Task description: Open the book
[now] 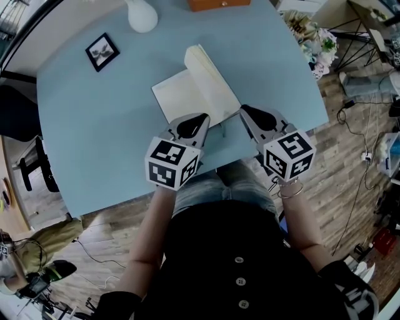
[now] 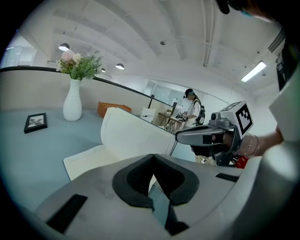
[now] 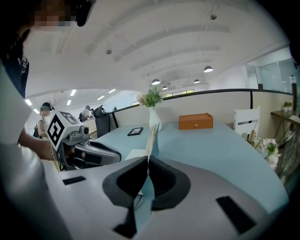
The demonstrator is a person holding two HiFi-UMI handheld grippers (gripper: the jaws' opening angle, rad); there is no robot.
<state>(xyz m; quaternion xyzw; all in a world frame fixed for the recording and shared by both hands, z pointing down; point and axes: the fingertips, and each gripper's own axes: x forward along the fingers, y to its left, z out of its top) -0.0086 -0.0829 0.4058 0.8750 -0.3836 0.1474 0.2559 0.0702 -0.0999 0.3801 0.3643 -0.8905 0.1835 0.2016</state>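
The left gripper (image 1: pixel 202 117) and the right gripper (image 1: pixel 244 109) are both holding their jaws pressed together on nothing. Just past their tips, the cream-paged, half-open book (image 1: pixel 181 94) is lying on the pale blue table (image 1: pixel 94 125) with its pages standing up. Open tabletop is lying to its left.

Head view looks steeply down on the table (image 1: pixel 94 137); both gripper views sit low at its near edge, facing across it and sharing the book (image 1: pixel 187 94).

White vase (image 1: pixel 142 15), framed picture (image 1: pixel 102 52) and orange box (image 1: pixel 219 4) sit on the blue table (image 1: pixel 94 137).
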